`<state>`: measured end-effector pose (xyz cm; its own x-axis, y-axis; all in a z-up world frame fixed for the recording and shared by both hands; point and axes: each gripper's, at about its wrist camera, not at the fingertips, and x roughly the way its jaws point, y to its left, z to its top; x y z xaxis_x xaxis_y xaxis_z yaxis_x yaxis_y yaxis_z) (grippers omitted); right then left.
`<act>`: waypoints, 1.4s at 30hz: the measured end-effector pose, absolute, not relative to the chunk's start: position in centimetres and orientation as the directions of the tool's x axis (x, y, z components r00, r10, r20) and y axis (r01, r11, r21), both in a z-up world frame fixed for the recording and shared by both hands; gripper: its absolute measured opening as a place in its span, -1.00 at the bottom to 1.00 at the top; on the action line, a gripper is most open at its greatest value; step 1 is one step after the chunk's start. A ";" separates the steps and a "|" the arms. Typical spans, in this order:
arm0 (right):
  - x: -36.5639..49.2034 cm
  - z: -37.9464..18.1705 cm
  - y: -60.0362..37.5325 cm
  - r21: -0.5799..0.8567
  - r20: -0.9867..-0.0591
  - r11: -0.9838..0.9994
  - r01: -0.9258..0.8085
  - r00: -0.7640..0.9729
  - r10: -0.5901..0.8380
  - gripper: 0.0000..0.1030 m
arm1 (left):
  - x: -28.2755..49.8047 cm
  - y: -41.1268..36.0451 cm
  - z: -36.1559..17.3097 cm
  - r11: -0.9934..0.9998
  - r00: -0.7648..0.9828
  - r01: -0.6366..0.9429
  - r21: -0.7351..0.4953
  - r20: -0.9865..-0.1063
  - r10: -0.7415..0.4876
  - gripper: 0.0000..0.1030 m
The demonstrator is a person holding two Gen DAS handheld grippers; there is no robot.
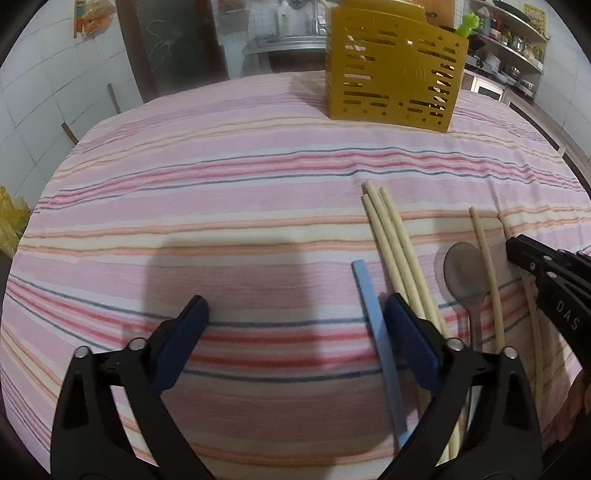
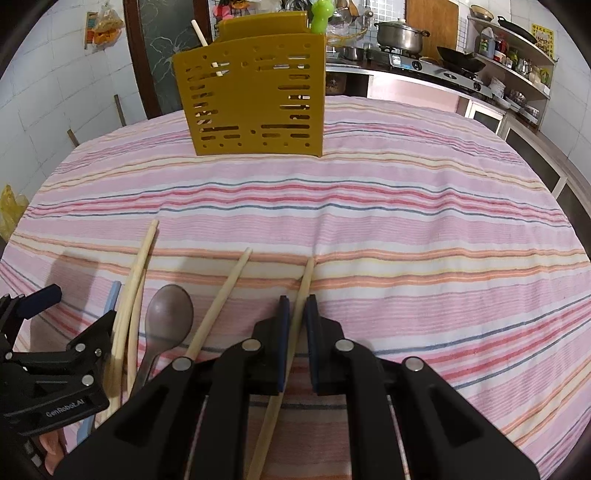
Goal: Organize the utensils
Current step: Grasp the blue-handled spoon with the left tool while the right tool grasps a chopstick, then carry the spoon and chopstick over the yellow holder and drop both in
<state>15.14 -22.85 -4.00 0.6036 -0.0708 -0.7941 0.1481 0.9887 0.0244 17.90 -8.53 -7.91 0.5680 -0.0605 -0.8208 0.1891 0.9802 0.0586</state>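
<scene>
Room: kitchen walls are showing behind, with a stove (image 2: 436, 66), a pot (image 2: 400, 37) and shelves (image 2: 517, 62) sitting at the back right.
Tabletop: a striped pink cloth (image 2: 406, 229) is covering the tabletop.
Holder: a yellow slotted holder (image 2: 255, 103) is standing upright at the far side, well apart from the loose utensils; one chopstick end and a green figure (image 2: 320, 14) are sticking out of its top.
Loose utensils: three chopsticks (image 1: 391, 243) are lying bunched together, a blue stick (image 1: 373, 317) just beside them on the left, a spoon (image 1: 466, 277) bowl-up on their right, then a single chopstick (image 1: 487, 273) next to the spoon.
Left gripper (image 1: 295, 332): it is pointing steeply down over the cloth, fingers standing wide apart with only bare cloth between them; the right-hand finger is lying over the bunch, with the blue stick just beside it.
Right gripper (image 2: 295, 317): its fingers are pressing together on a thin chopstick (image 2: 304, 280), gripping along its length while the far tip is lying against the cloth.
In the way: the left gripper's finger is covering the near part of the bunch.
Hidden: near ends of the sticks and the spoon handle are passing under the gripper bodies; the holder's contents are hard to make out through the slots.
Hands: a bit of a hand (image 2: 51, 446) is showing at the lower left of the right wrist view.
</scene>
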 end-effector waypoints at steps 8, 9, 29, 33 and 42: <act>16.4 -3.8 -23.0 0.039 -0.816 0.982 0.187 0.573 -0.077 -0.84 | 18.3 -10.3 -7.0 0.970 0.529 0.237 0.046 -0.844 -0.089 -0.50; 16.5 -3.7 -23.1 0.047 -0.814 0.981 0.191 0.576 -0.073 -0.85 | 18.5 -10.5 -7.0 0.970 0.528 0.237 0.050 -0.845 -0.085 -0.55; 11.4 2.7 -25.4 0.205 -0.550 0.967 0.149 0.835 -0.012 -0.89 | 15.7 -7.4 -0.1 0.981 0.759 0.193 -0.013 -0.632 -0.158 -0.87; 9.8 4.4 -25.2 0.196 -0.454 0.973 0.124 0.891 -0.022 -0.89 | 13.5 -6.8 2.3 0.982 0.838 0.186 0.002 -0.522 -0.158 -0.88; 7.7 5.9 -25.2 0.192 -0.279 0.977 0.092 0.960 -0.036 -0.88 | 11.3 -5.5 4.6 0.984 0.897 0.178 -0.031 -0.406 -0.175 -0.88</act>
